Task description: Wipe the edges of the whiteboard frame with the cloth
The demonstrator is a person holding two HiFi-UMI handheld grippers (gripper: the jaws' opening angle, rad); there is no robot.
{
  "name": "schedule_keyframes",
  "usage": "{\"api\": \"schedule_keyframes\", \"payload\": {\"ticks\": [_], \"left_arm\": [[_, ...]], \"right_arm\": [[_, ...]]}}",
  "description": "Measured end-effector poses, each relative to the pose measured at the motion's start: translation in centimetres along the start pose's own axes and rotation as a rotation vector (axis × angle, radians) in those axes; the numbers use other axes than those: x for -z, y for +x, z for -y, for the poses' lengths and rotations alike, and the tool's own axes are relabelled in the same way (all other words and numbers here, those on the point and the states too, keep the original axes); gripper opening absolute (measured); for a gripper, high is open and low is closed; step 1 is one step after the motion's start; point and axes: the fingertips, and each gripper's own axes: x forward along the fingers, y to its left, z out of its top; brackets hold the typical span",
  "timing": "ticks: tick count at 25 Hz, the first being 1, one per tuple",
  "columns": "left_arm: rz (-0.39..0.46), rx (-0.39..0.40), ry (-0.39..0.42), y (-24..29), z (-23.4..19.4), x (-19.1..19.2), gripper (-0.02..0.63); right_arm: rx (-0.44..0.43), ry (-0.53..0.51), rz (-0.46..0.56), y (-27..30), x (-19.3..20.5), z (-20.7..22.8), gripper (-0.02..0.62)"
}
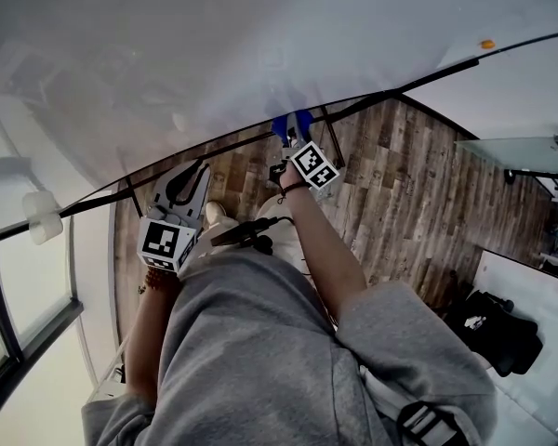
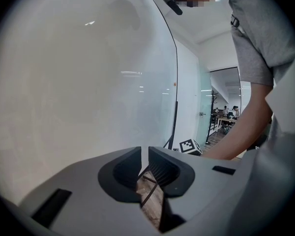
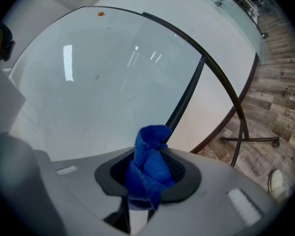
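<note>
The whiteboard [image 1: 214, 54] fills the top of the head view, and its thin black frame edge [image 1: 372, 97] runs slantwise below it. My right gripper [image 1: 294, 132] is shut on a bunched blue cloth [image 1: 292, 123], which sits right at that lower edge. In the right gripper view the cloth [image 3: 150, 156] sticks up out of the gripper [image 3: 148, 175], in front of the board and a black frame bar [image 3: 187, 100]. My left gripper [image 1: 197, 171] hangs lower left, just below the frame edge. It [image 2: 143, 168] is shut, holds nothing, and points along the board [image 2: 88, 82].
Black stand legs [image 1: 331, 137] drop from the board to the wood floor [image 1: 418, 193]. A small orange dot [image 1: 486, 44] sits on the board at upper right, and a white block [image 1: 41, 216] on the frame at left. A black bag [image 1: 495, 331] lies on a white table at lower right.
</note>
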Motion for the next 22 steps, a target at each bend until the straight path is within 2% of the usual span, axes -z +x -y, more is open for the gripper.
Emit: {"api": "schedule_keyframes", "payload": {"ticks": [12, 22], "left_arm": [[0.01, 0.022, 0.007, -0.9, -0.8, 0.4, 0.052], [0.006, 0.008, 0.003, -3.3, -2.4, 1.6, 0.052]], "right_arm": [[-0.038, -0.003, -0.053, -0.3, 4.6, -2.7, 0.106], [-0.025, 0.041, -0.036, -0.6, 6.9, -3.8, 0.104]]}}
